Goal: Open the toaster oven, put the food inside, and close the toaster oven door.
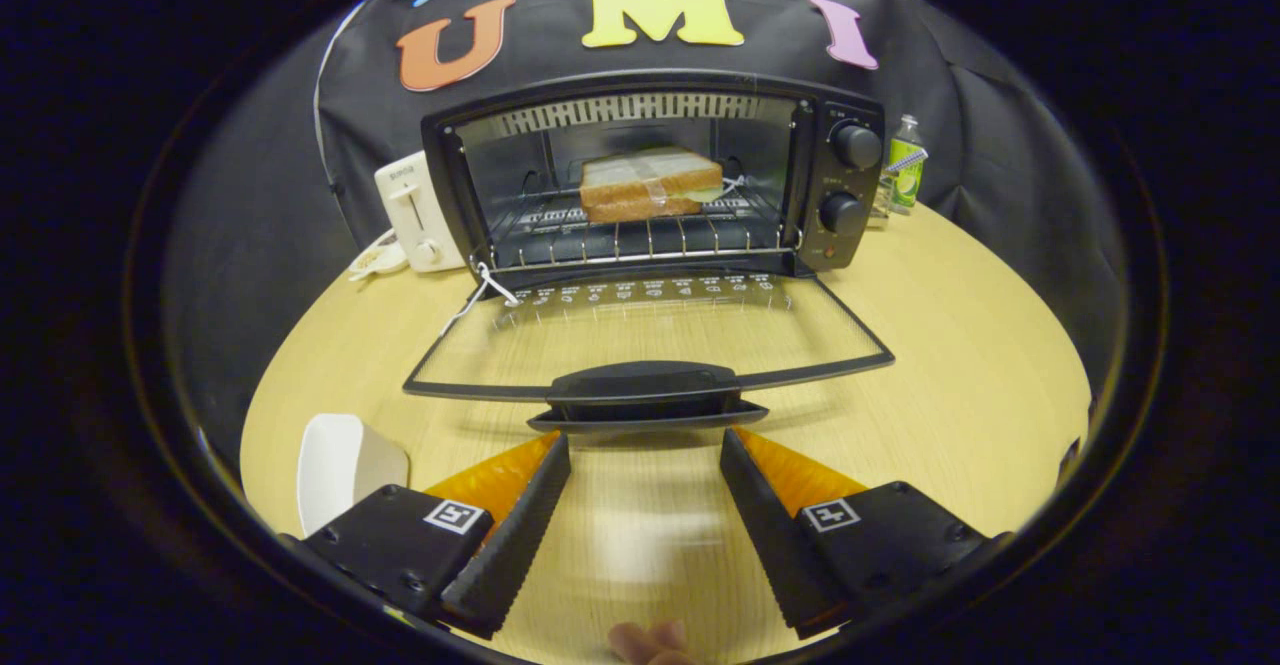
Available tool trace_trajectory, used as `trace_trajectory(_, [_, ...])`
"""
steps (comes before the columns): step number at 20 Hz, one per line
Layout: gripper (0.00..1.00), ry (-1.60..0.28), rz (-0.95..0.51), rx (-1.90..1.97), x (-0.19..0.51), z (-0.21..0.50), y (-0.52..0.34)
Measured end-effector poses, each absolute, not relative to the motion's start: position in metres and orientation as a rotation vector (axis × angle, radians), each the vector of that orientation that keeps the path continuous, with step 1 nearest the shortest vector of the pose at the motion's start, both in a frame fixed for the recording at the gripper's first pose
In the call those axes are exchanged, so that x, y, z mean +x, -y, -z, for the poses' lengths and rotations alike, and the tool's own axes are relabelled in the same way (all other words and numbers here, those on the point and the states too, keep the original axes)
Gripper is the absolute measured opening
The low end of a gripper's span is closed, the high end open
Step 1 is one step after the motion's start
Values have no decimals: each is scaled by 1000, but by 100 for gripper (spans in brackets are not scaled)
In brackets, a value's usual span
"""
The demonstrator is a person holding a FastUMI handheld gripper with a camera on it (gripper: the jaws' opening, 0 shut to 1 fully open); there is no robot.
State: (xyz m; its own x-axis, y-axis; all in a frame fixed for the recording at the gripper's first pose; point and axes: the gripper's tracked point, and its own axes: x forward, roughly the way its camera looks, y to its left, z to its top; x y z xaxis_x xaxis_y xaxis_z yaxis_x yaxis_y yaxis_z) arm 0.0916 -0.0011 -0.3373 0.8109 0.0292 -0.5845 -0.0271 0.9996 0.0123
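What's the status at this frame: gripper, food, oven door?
Gripper open, empty, just short of the door handle. Sandwich on the rack inside the toaster oven. Door down flat, not yet closed. Nothing between fingers and handle.

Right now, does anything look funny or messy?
Nothing spilled or broken. The oven door hangs open flat with the sandwich on the rack. A white string dangles by its hinge. The gripper jaws are open, empty.

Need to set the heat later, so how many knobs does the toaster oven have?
2, both on the toaster oven's right-hand panel: the upper knob and the lower knob directly beneath it. The gripper is open, just short of the lowered door's handle.
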Motion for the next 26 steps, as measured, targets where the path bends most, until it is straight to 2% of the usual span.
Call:
trace_trajectory(7, [100, -358, -32, 62, 98, 281, -4])
trace_trajectory(11, [100, -186, -70, -10, 128, 241, -9])
trace_trajectory(18, [100, -238, -81, 68, 129, 255, -1])
trace_trajectory(26, [100, -135, -37, 13, 69, 187, 47])
